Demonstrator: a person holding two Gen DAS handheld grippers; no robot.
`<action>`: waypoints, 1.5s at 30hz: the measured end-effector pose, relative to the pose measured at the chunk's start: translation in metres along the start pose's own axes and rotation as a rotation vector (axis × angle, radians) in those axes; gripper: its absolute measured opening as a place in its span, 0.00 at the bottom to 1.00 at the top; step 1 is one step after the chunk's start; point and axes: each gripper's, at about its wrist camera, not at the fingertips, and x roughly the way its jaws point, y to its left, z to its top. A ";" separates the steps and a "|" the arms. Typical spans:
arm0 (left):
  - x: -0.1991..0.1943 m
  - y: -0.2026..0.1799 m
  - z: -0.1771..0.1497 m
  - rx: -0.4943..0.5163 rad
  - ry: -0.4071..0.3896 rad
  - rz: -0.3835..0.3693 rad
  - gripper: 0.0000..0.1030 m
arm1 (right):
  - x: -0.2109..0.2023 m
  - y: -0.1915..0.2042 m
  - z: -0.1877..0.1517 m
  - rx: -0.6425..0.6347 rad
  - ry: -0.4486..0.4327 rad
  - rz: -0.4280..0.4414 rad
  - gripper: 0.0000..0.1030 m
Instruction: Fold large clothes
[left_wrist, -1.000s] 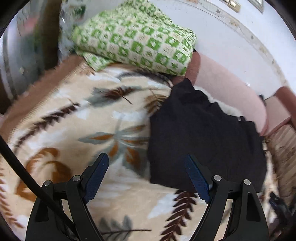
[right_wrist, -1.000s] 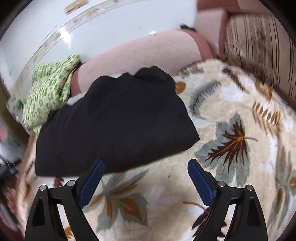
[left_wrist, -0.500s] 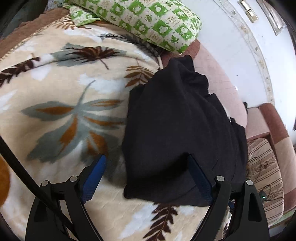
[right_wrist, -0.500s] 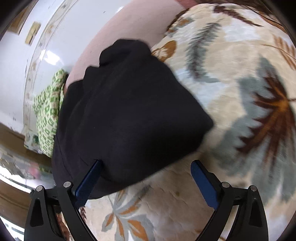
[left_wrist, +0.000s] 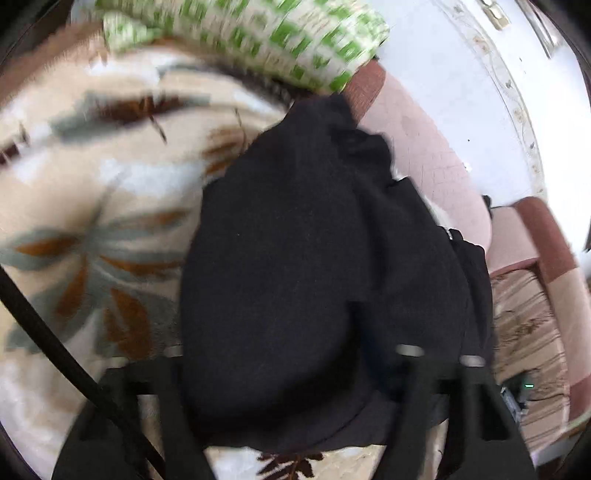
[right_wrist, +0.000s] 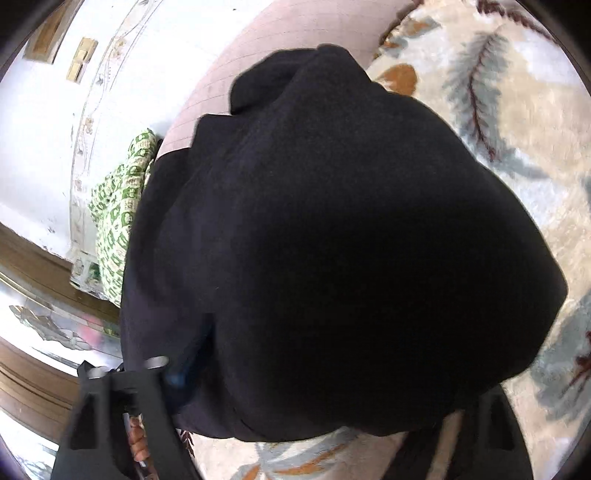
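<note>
A folded black garment (left_wrist: 314, 266) lies on a cream leaf-patterned blanket (left_wrist: 92, 192), its far end against a pink sofa back (left_wrist: 424, 155). In the left wrist view my left gripper (left_wrist: 288, 369) stands open, its fingers on either side of the garment's near end, which bulges between them and hides the pads. In the right wrist view the same garment (right_wrist: 332, 240) fills the frame. My right gripper (right_wrist: 317, 384) is open around its near edge; one blue pad (right_wrist: 181, 373) shows at the left, the other is hidden under the cloth.
A green-and-white patterned cushion (left_wrist: 280, 40) lies at the far end of the blanket; it also shows in the right wrist view (right_wrist: 118, 221). A striped brown sofa seat (left_wrist: 528, 332) is to the right. A white wall (right_wrist: 55, 129) runs behind the sofa.
Both grippers have moved forward and down onto the black garment, so its near edge now sits between each pair of fingers. The left view is blurred with motion.
</note>
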 end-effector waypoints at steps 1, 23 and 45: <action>-0.008 -0.009 0.000 0.024 -0.018 0.032 0.34 | -0.005 0.003 0.001 0.003 -0.006 0.014 0.59; -0.109 -0.028 -0.081 0.055 0.001 0.147 0.34 | -0.085 -0.008 -0.066 0.108 0.125 0.034 0.52; -0.153 -0.034 -0.064 0.127 -0.310 0.383 0.63 | -0.159 -0.010 -0.065 0.164 -0.181 -0.205 0.74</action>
